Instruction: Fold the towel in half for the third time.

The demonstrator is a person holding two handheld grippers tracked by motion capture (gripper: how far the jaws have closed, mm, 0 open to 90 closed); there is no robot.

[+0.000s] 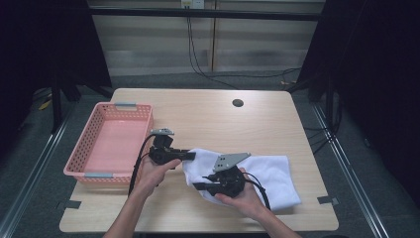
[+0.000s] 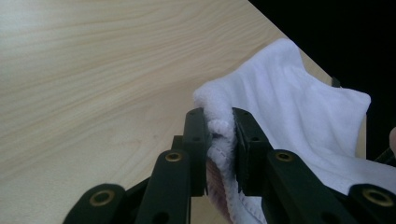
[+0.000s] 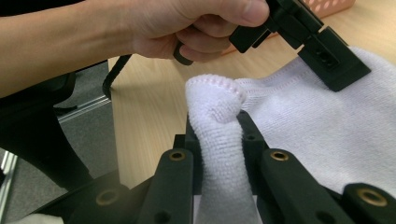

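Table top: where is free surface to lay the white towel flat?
The table is bare between the pink basket, the round hole and the far edge. The near middle is crowded: left gripper and right gripper both pinch the white towel there.

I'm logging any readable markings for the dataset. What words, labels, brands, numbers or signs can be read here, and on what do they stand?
None can be read.
White towel: plain, no tag or print showing.
Pink basket: no label visible.
Table: bare wood grain with no writing.
Left tongs and right tongs: black jaws carry no visible lettering.
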